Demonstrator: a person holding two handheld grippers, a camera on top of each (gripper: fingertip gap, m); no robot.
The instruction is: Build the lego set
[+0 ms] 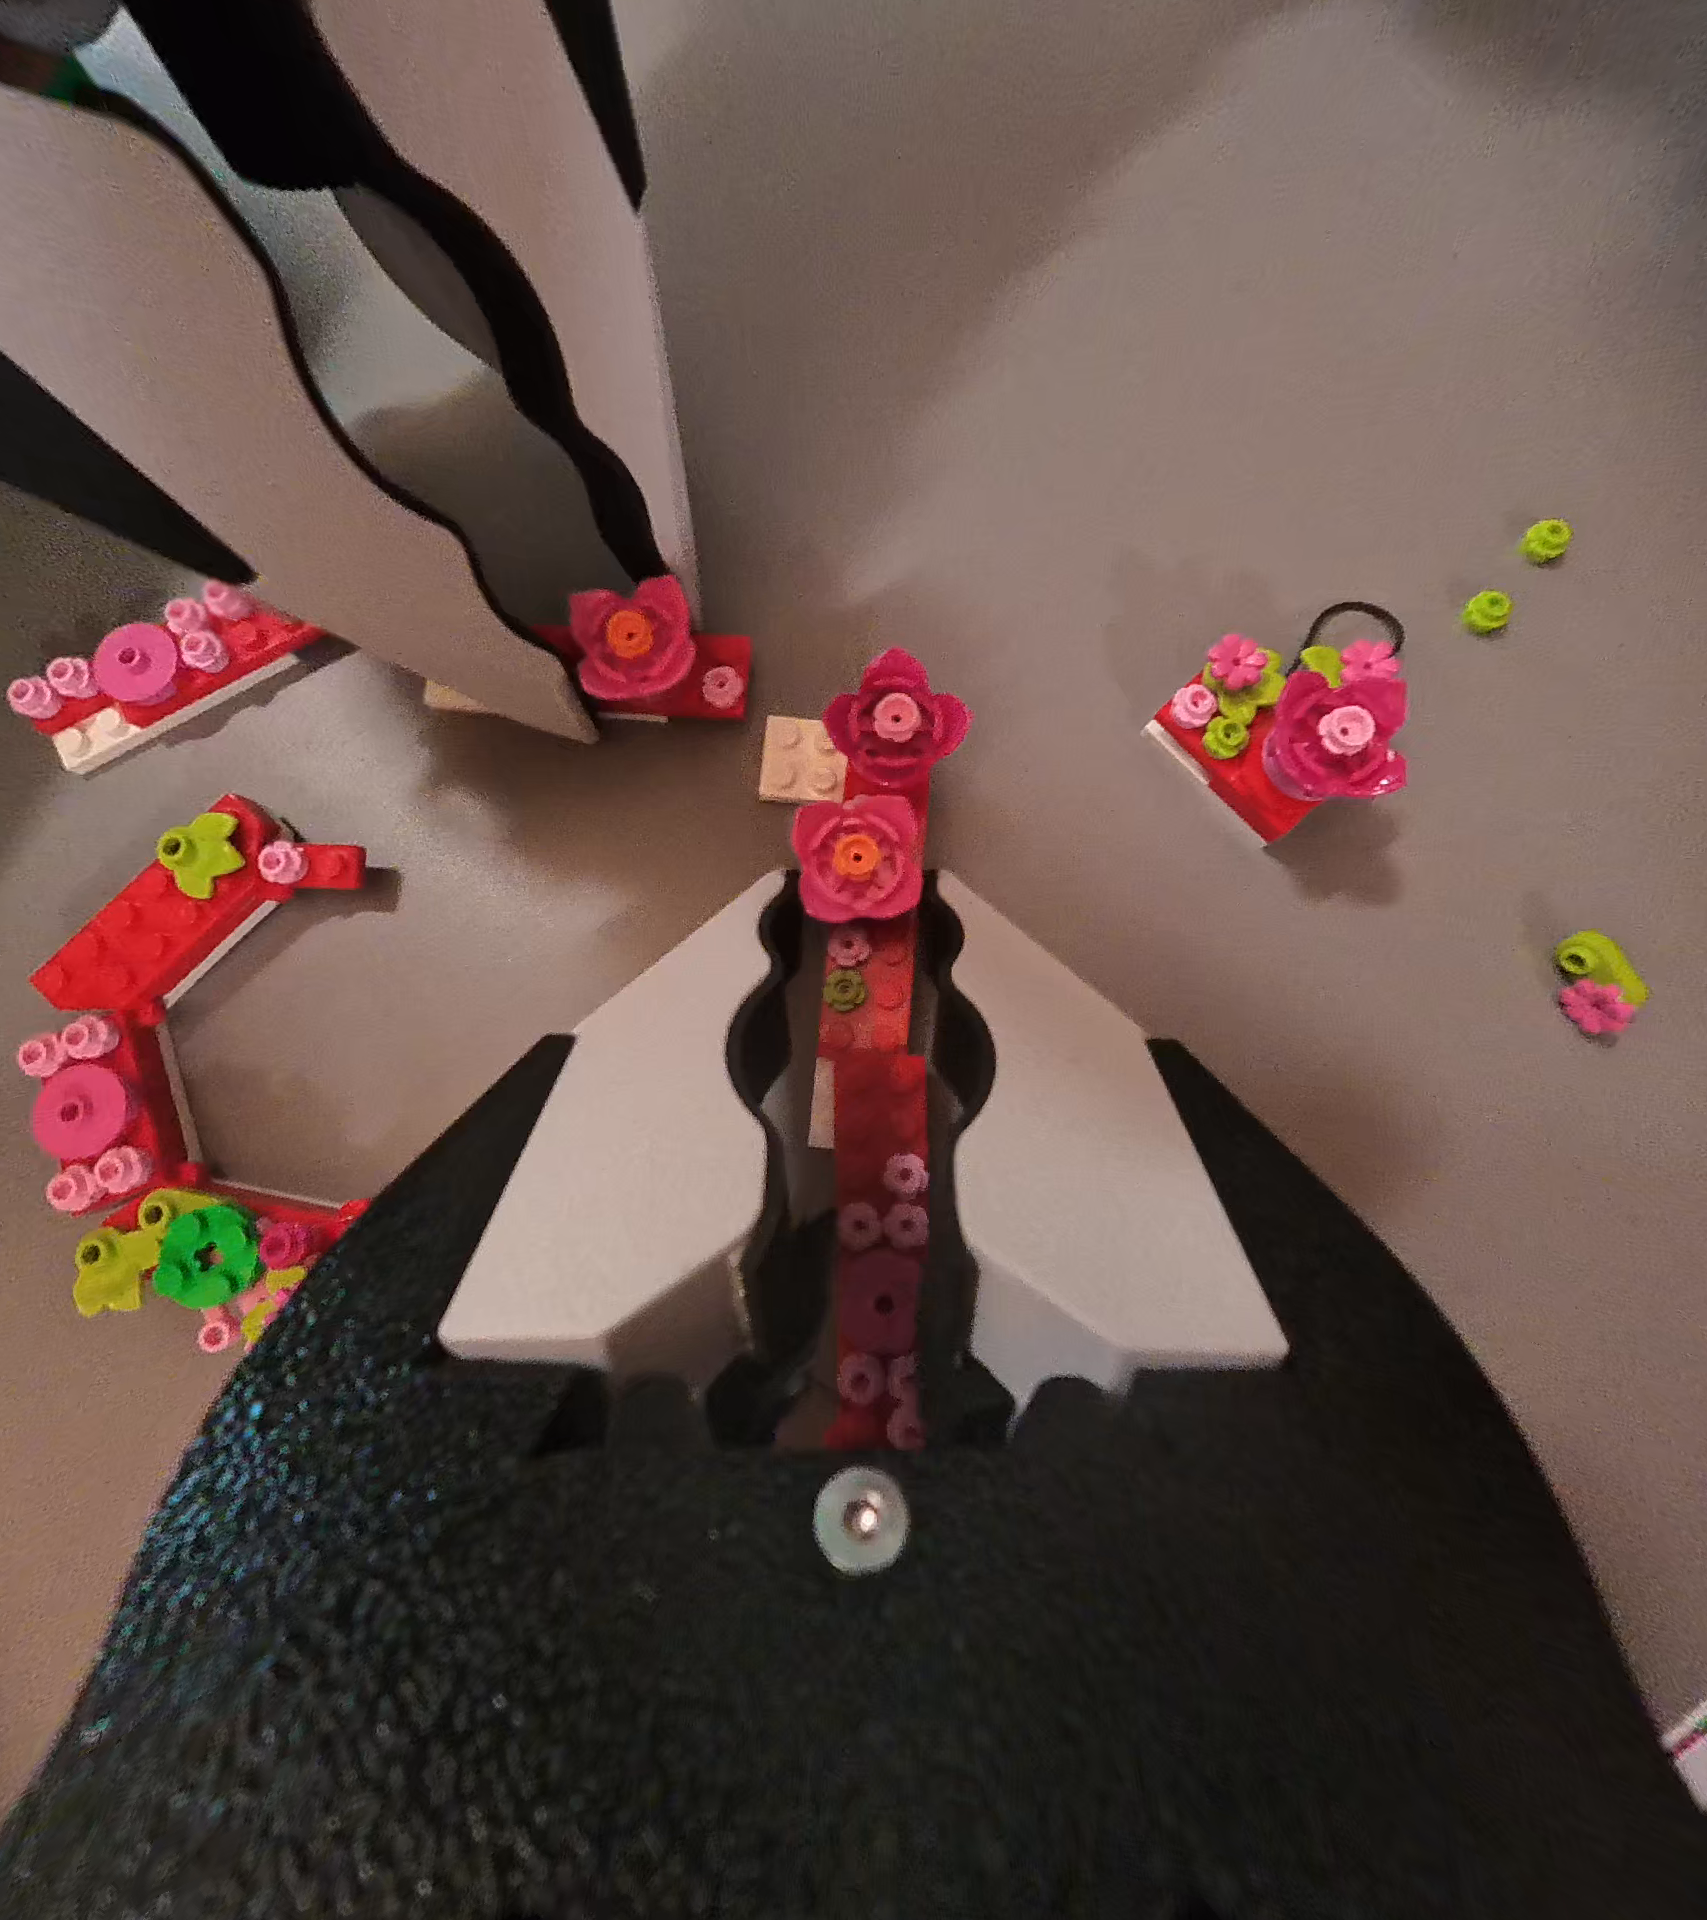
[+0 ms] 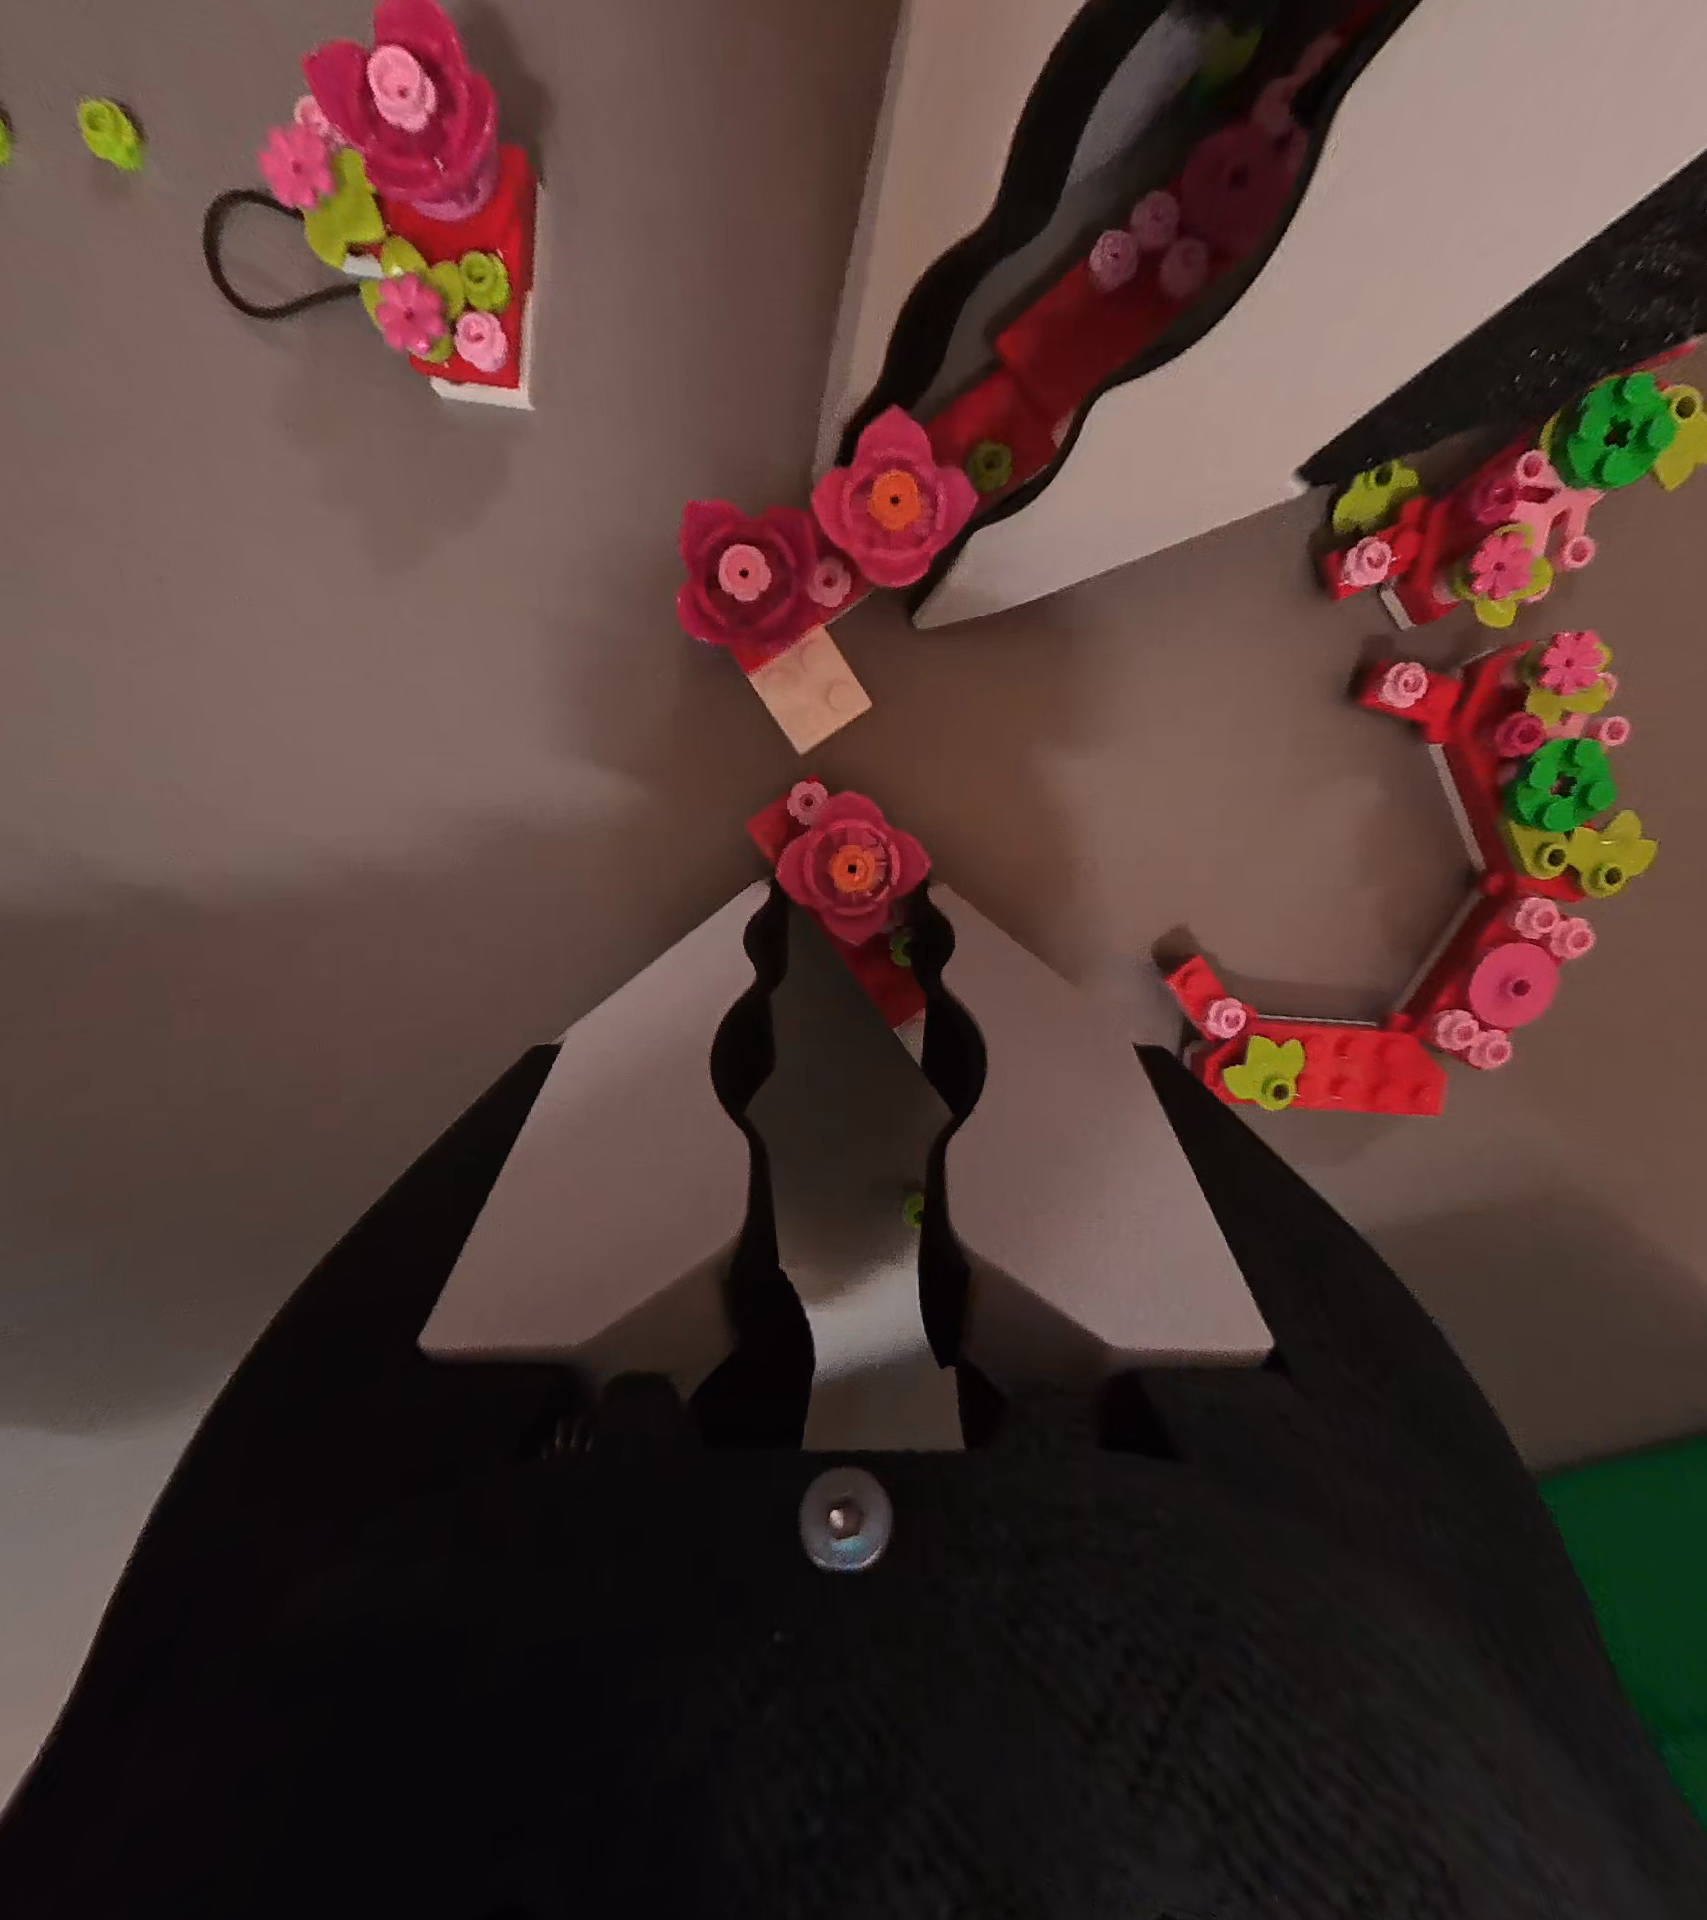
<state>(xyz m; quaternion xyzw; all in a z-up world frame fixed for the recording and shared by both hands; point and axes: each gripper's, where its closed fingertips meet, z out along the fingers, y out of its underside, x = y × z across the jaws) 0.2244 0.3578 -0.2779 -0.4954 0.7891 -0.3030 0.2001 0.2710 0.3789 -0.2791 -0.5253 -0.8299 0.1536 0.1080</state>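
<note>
Fingers of left gripper (image 1: pixel 859 894) clamp red strip (image 1: pixel 875 1039) bearing two roses; right gripper (image 2: pixel 849 904) clamps one-rose segment (image 2: pixel 844 883).

Hobby desk; grey tabletop (image 1: pixel 1192 312); lego bits (image 1: pixel 1488 611)

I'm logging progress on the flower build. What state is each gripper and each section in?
left gripper: shut on long red strip, lifted off table.
right gripper: shut on short red segment.
curved red chain: linked, lying flat on the table.
rose block with black loop: assembled, standing alone.
loose lime pieces: unattached.
</note>
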